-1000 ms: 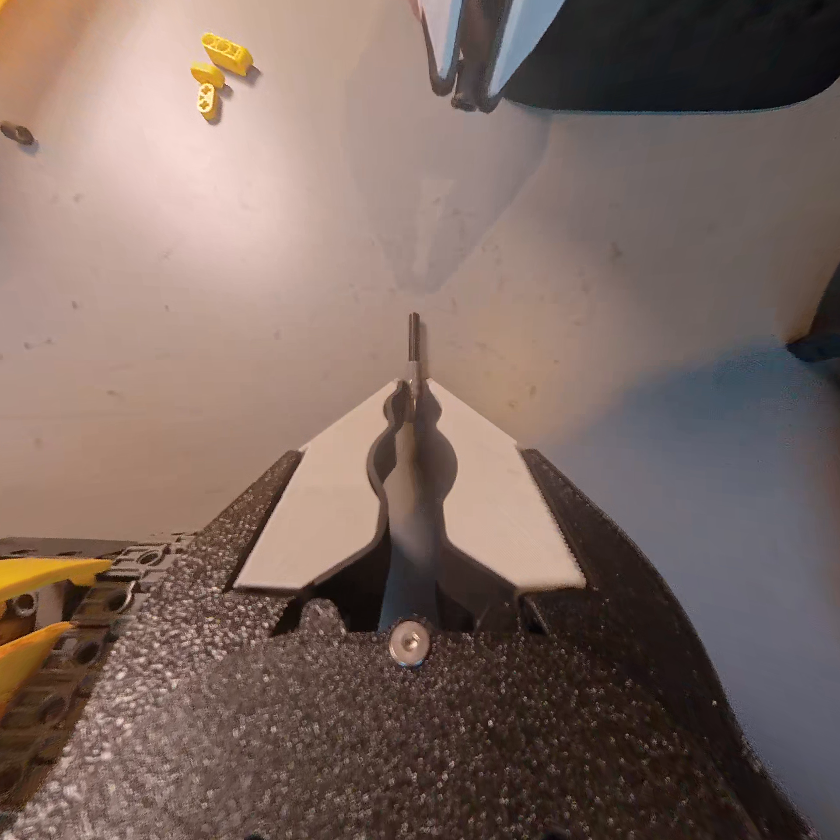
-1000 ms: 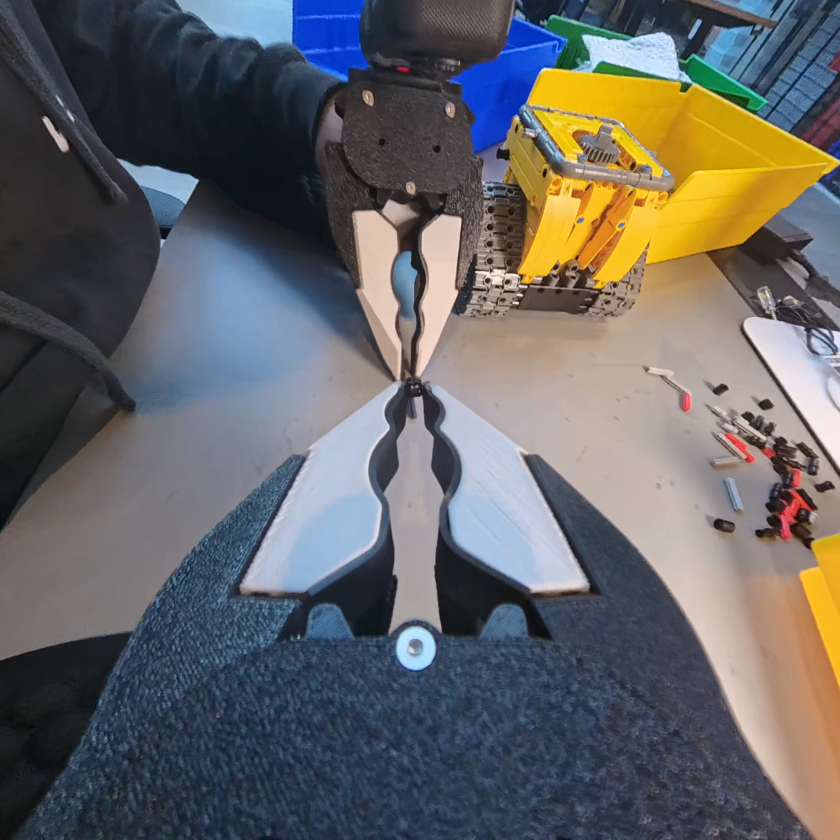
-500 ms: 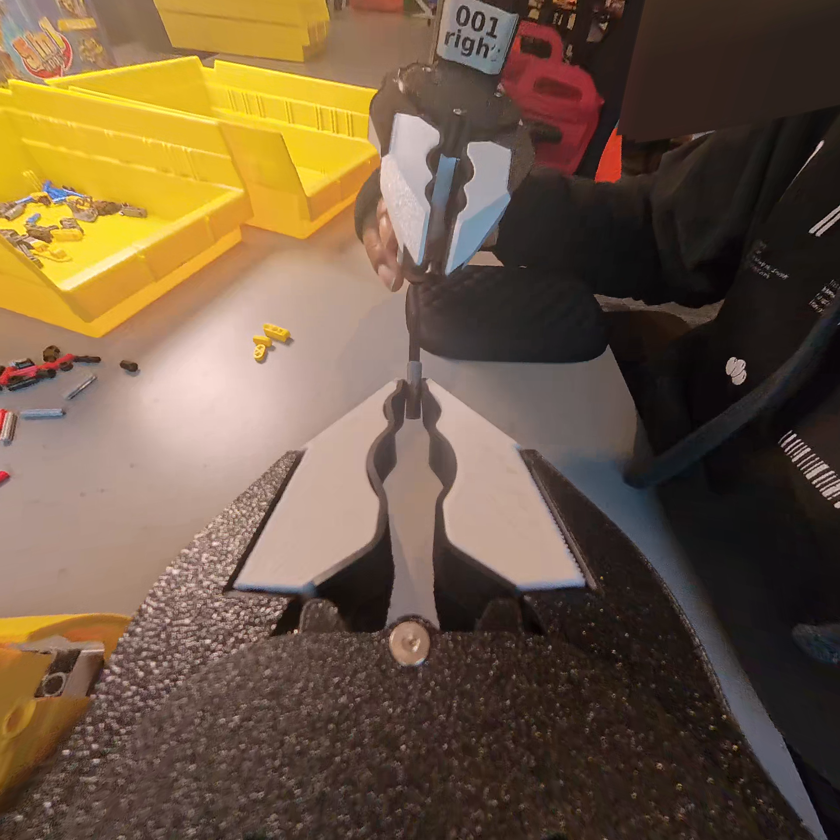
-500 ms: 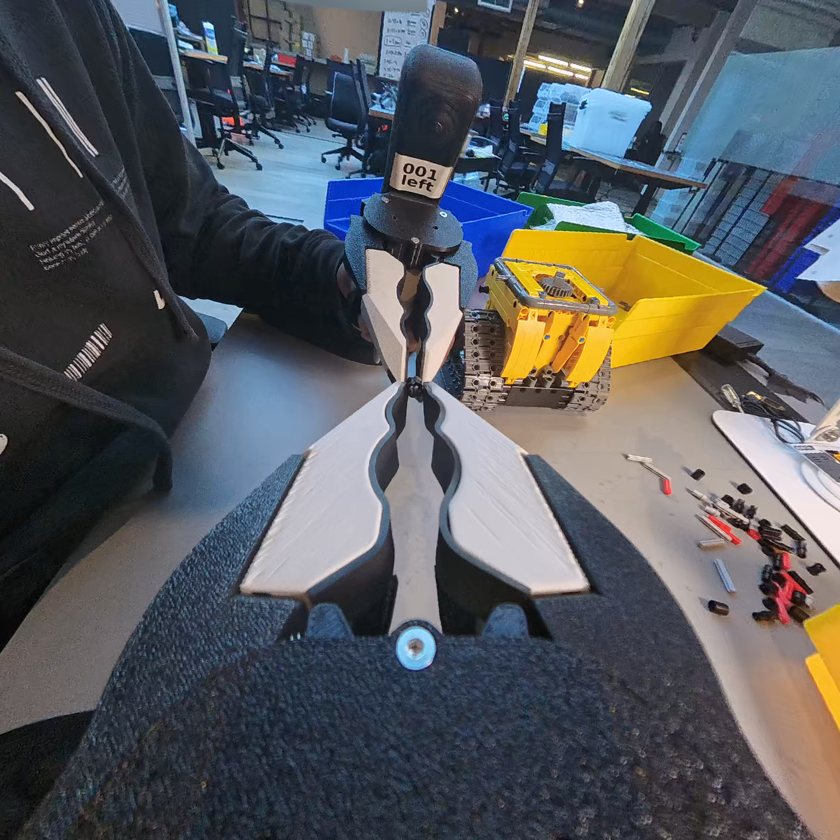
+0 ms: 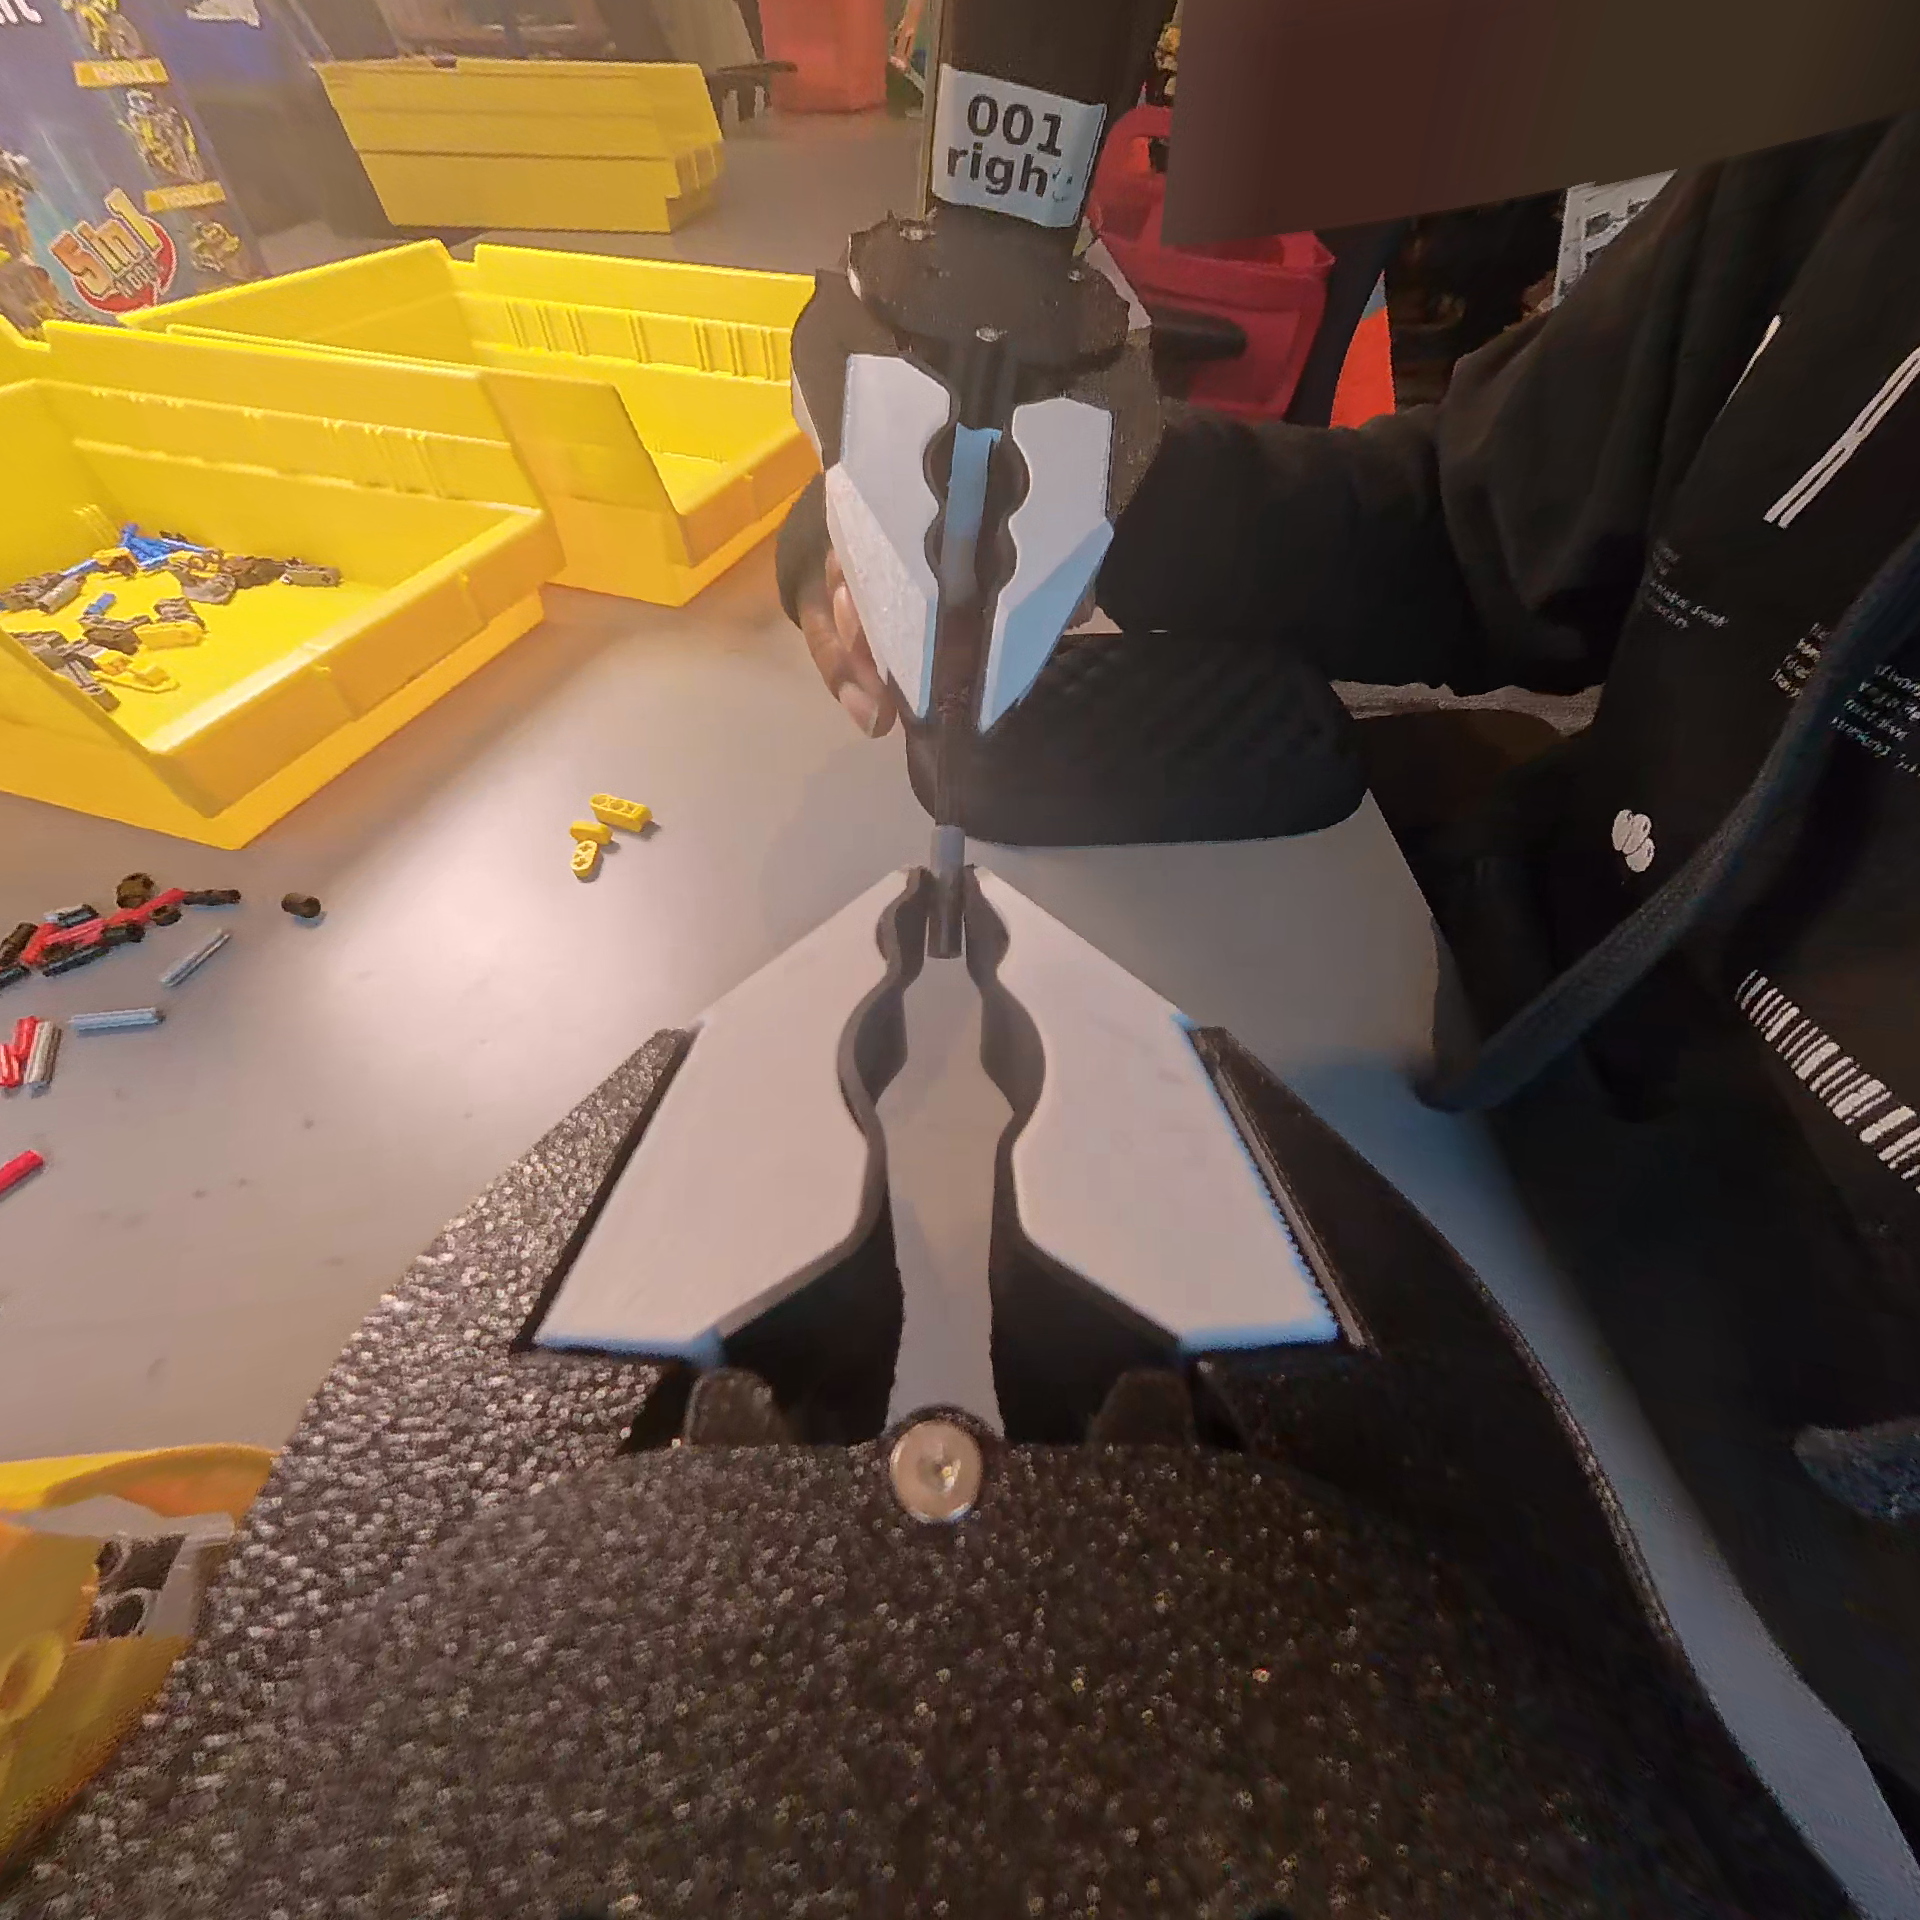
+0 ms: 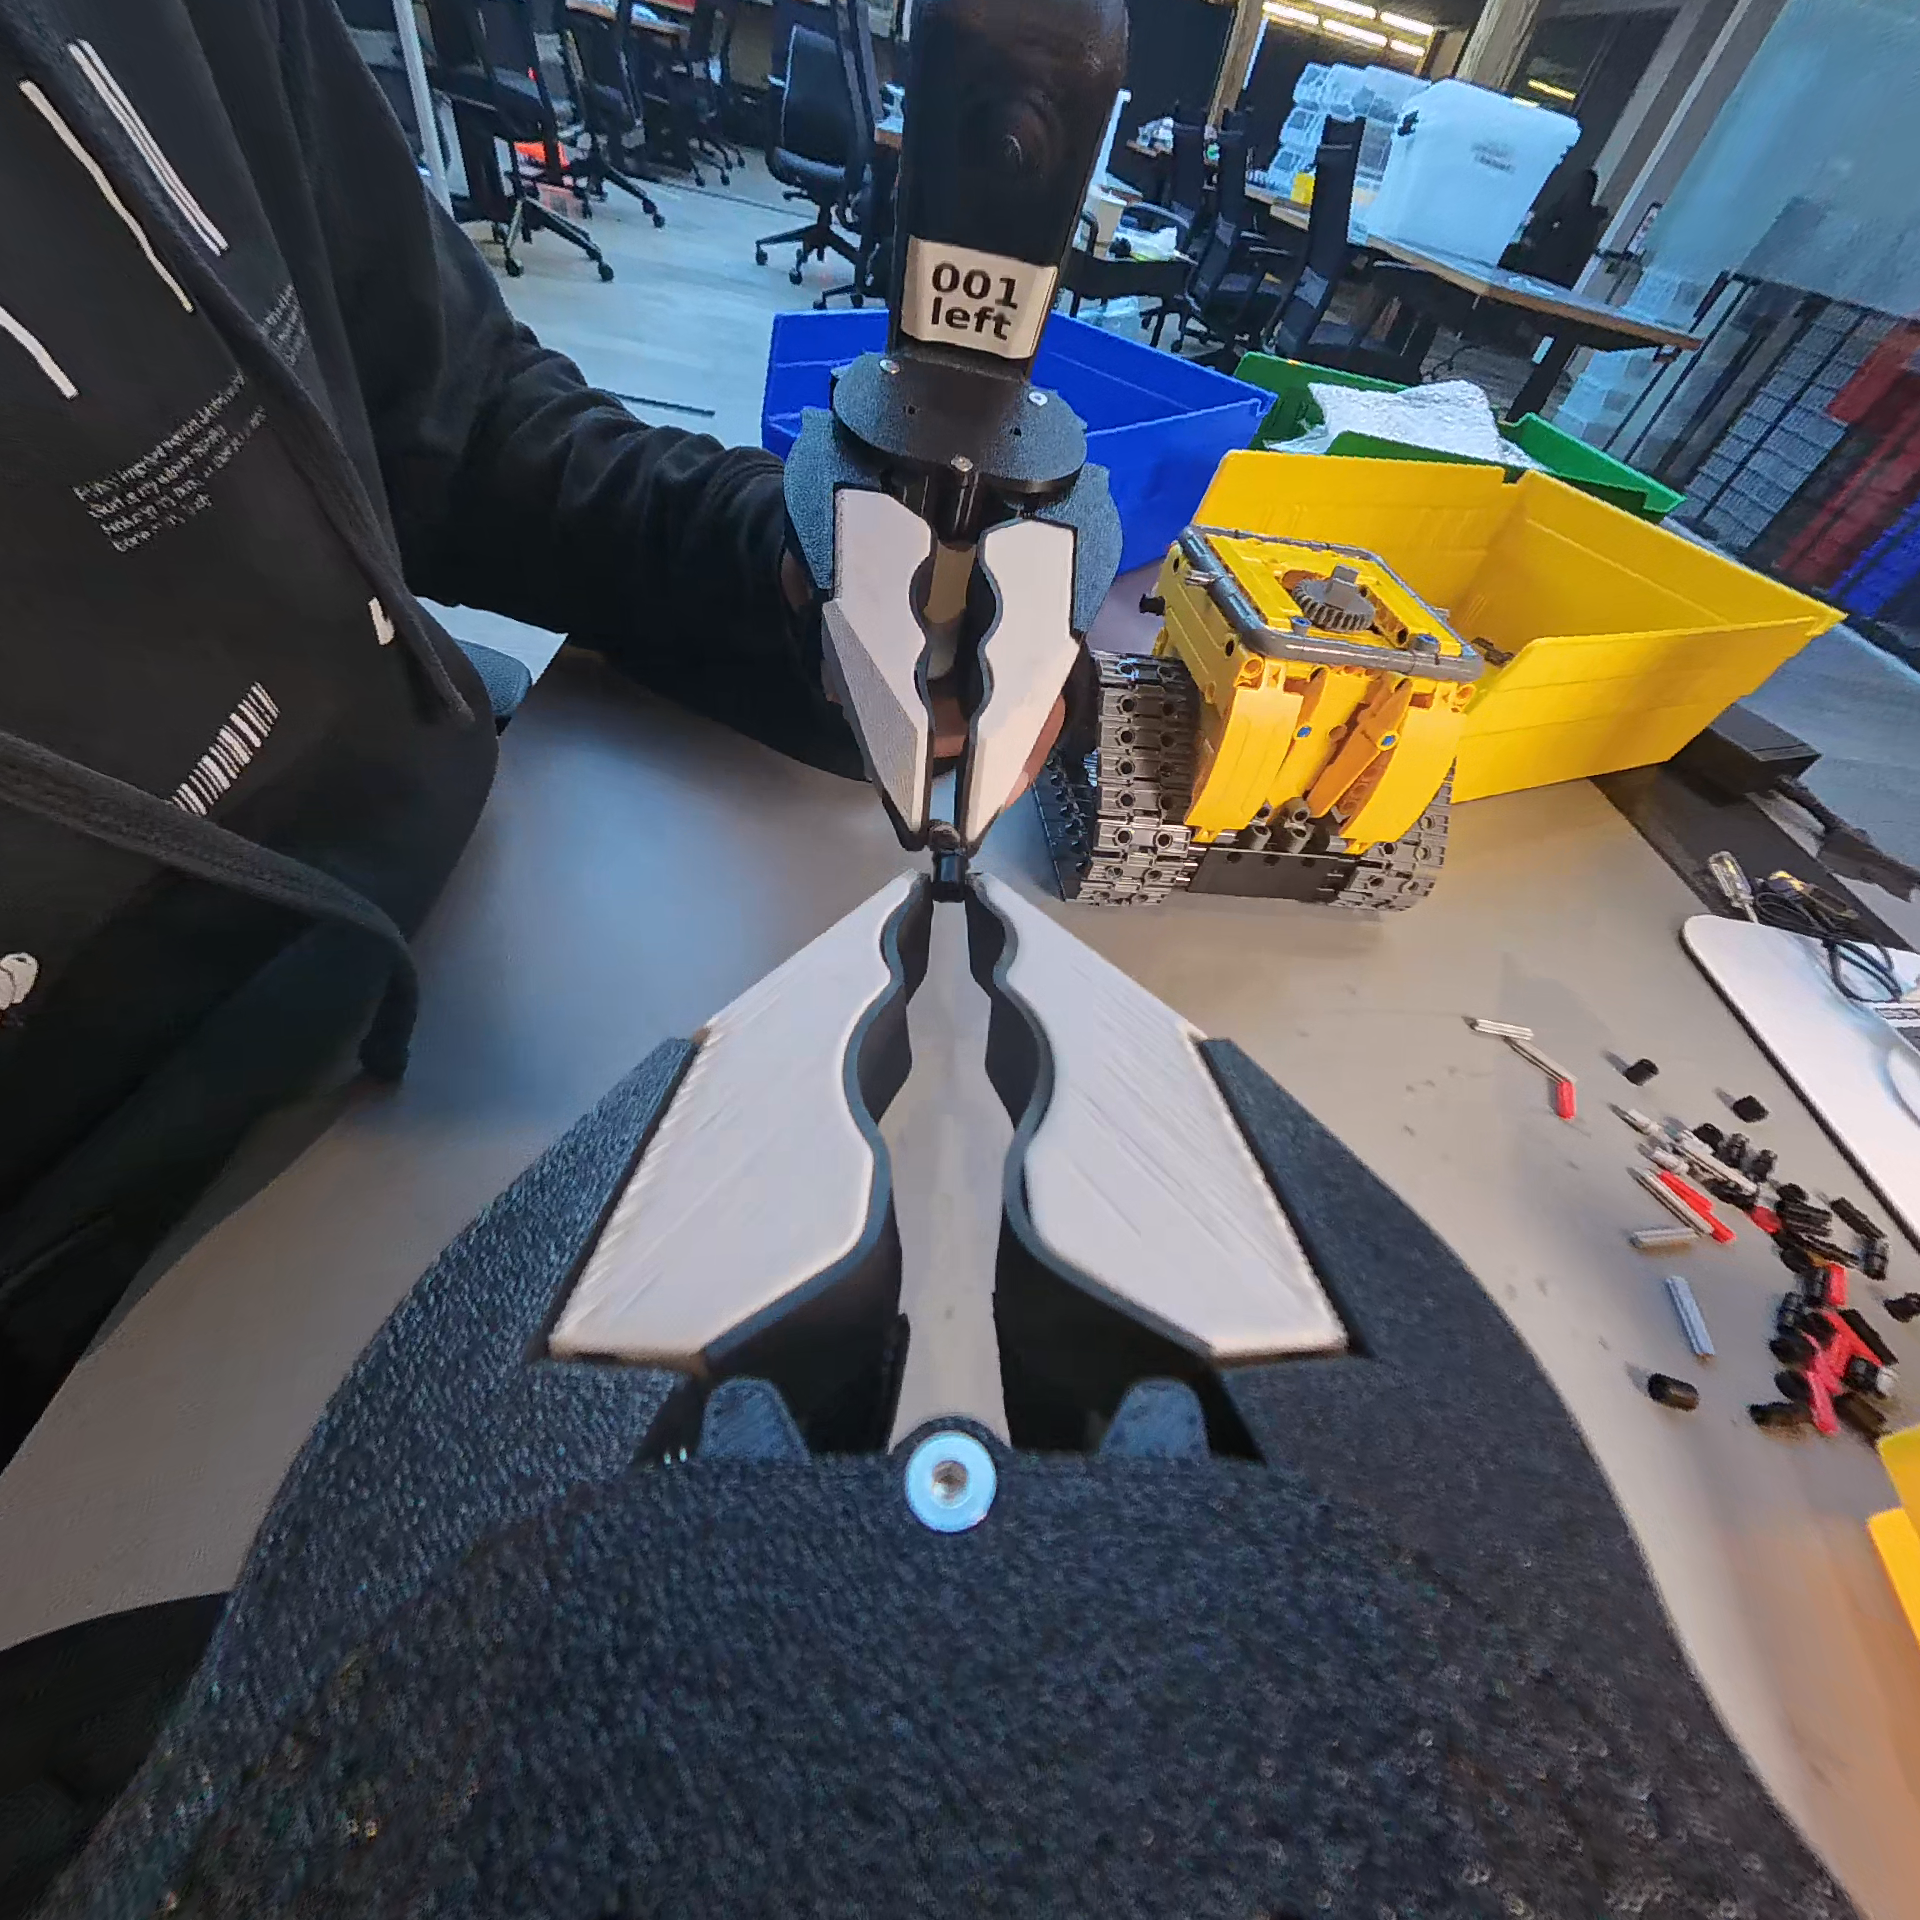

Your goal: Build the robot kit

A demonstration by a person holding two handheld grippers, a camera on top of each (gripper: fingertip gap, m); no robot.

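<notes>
I held my left gripper (image 5: pixel 943 883) pinched on one end of a thin dark rod (image 5: pixel 948 831) and my right gripper (image 5: pixel 948 722) clamped on the other, tip to tip above the grey table (image 5: pixel 436 997) (perhaps to keep it straight). A yellow tracked toy (image 6: pixel 1288 717) stood just beyond.

**Matt plastic, pebbled shells, smooth desk**

The left tongs (image 5: pixel 943 883) have pale, matt plastic fingers (image 5: pixel 748 1164) with fine printed ridges, set in a black shell of rough, pebbled grain, with a shiny metal screw (image 5: pixel 932 1467) at 6 o'clock. The right tongs (image 6: pixel 945 883) look alike. The desk (image 5: pixel 364 1039) is smooth, grey and faintly scuffed. The yellow bins (image 5: pixel 312 582) at 10 o'clock are glossy plastic. The sleeve (image 6: pixel 582 561) is black matt cloth.
</notes>
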